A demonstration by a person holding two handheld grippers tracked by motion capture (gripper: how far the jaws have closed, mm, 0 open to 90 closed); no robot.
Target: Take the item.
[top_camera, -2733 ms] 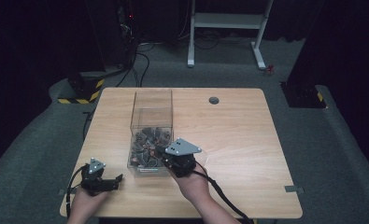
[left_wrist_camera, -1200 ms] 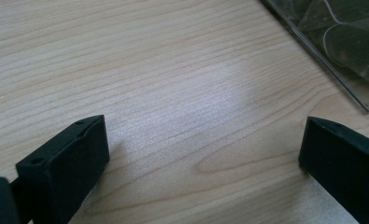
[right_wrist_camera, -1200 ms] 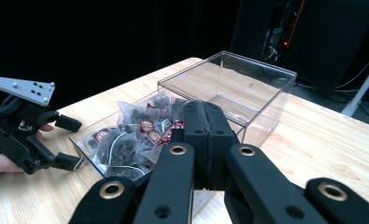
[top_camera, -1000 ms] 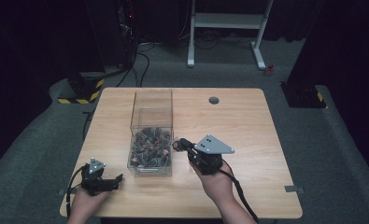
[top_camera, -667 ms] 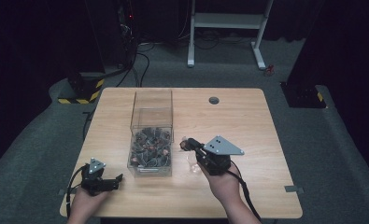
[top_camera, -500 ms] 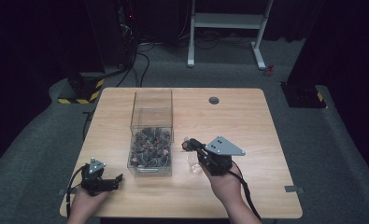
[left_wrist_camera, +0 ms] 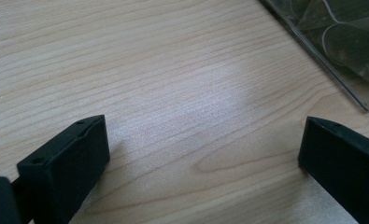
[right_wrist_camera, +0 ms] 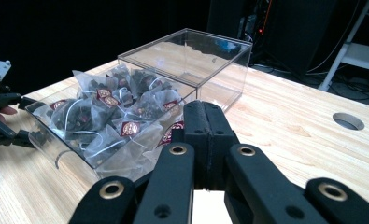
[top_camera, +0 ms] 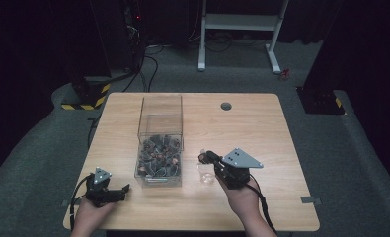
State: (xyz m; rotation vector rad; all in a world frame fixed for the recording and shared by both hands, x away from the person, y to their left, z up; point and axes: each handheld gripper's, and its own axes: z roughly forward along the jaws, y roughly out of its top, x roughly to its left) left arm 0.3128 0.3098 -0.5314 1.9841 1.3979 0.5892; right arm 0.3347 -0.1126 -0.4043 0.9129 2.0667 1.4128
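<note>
- Right gripper has swung out of the clear box toward 3 o'clock, jaws pinched on a tea bag
- Bag dangles just beside the box, likely for setting on the surface
- Left gripper rests at 8 o'clock, jaws wide, empty

hidden: what my shut right gripper pinches, a small white bit cut by its view's bottom edge | too small: the pale clear thing under it in the high view | cut off: clear plastic box corner, my left jaws' outer ends
</note>
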